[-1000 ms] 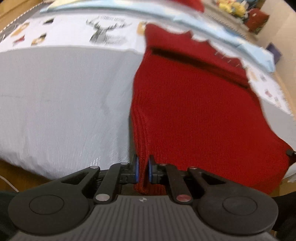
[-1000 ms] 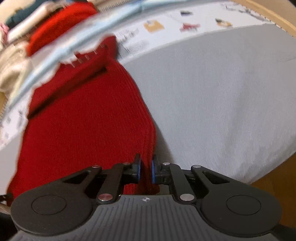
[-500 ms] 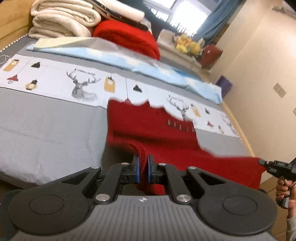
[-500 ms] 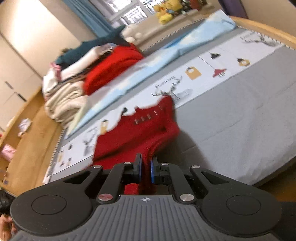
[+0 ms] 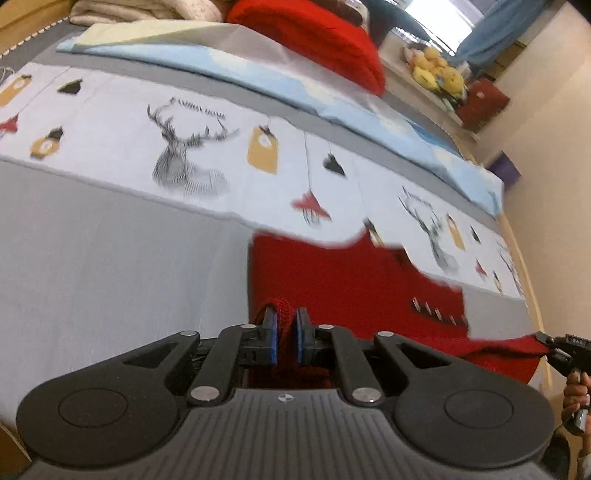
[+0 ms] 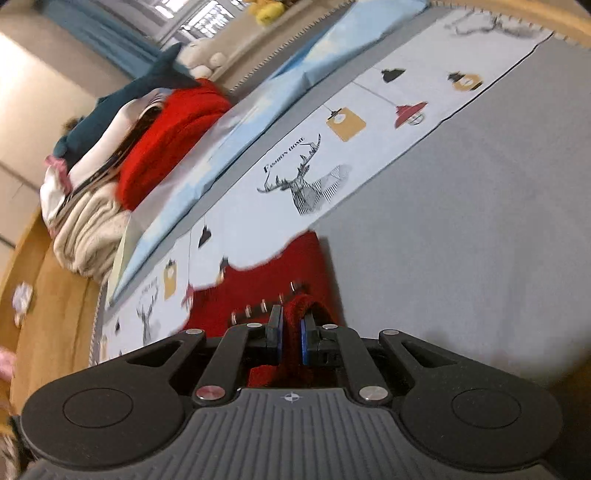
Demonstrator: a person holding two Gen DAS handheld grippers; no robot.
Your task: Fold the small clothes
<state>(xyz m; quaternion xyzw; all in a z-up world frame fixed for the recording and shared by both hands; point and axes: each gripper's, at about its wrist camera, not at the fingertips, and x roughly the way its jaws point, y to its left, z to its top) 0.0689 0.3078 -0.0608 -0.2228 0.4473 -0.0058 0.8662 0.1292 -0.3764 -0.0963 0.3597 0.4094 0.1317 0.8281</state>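
Left gripper (image 5: 283, 338) jaws just eased slightly, red knit garment (image 5: 354, 280) between pads, lower centre; right gripper (image 6: 291, 338) clamps same garment, lower centre, over grey bedsheet (image 6: 461, 221).

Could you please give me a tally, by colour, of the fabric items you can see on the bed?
Red: 2 – the knitted garment held by the left gripper and right gripper, and a folded knit at the back.
Light blue: 1 – sheet.
White printed: 1 – deer cloth.
Cream: 1 – blanket.
Total: 5

Home bedroom, bed (image 5: 110, 258), folded blankets (image 6: 88, 229), plush toys (image 5: 436, 72)
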